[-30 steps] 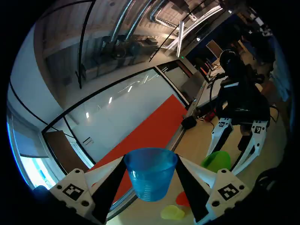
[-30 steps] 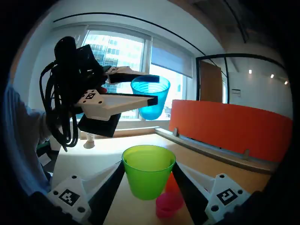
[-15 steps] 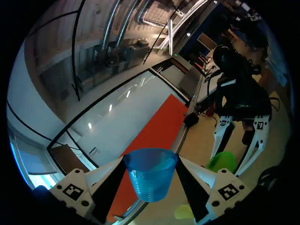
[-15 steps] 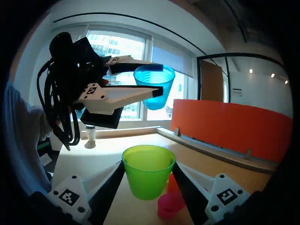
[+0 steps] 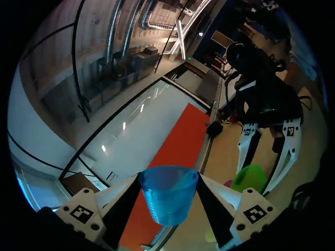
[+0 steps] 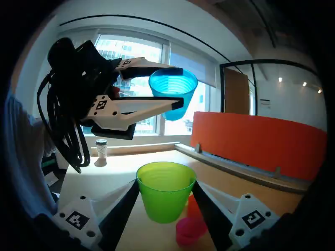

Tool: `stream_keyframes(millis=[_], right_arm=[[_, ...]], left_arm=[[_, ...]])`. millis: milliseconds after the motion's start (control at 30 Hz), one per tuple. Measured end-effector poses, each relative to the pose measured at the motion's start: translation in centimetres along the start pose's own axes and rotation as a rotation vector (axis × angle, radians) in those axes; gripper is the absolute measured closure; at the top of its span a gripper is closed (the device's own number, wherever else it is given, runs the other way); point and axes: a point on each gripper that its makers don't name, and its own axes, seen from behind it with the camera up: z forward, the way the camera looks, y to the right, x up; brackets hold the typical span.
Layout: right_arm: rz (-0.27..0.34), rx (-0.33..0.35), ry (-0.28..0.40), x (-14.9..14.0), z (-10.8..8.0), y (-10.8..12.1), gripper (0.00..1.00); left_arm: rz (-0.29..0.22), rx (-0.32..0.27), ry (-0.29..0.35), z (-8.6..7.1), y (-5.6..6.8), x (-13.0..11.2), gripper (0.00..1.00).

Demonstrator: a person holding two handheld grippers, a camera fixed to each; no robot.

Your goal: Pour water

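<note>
My left gripper (image 5: 168, 196) is shut on a translucent blue cup (image 5: 168, 200). In the right gripper view that same blue cup (image 6: 173, 98) hangs high over the table, tipped toward me, held by the left gripper (image 6: 167, 88). My right gripper (image 6: 166, 196) is shut on a bright green cup (image 6: 166, 191), upright just above the wooden table (image 6: 234, 184), below the blue cup. In the left gripper view the green cup (image 5: 249, 178) sits between the right gripper's white fingers (image 5: 245, 148).
A pink cup (image 6: 190, 230) and an orange cup (image 6: 193, 206) stand on the table behind the green cup. A yellow cup (image 5: 210, 236) lies low on the table. An orange divider panel (image 6: 259, 142) runs along the table's far edge. A small jar (image 6: 101, 147) stands by the window.
The left gripper has lifted the blue cup higher and tilted it further; its camera now looks more steeply upward. The right gripper and green cup have stayed put.
</note>
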Motion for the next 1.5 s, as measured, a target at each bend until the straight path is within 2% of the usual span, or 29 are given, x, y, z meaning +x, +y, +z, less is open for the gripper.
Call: stream_keyframes(millis=[300,767,1500], right_arm=[[0.005,-0.002,0.003,0.0,-0.1,0.1,0.09],[0.008,0.005,0.012,0.1,-0.1,-0.1,0.09],[0.004,0.008,0.017,0.5,0.0,-0.1,0.10]], left_arm=[[0.059,0.004,-0.001,0.2,0.0,0.2,0.12],[0.099,0.001,0.003,0.3,0.1,0.7,0.12],[0.189,0.012,-0.001,0.6,-0.1,1.1,0.12]])
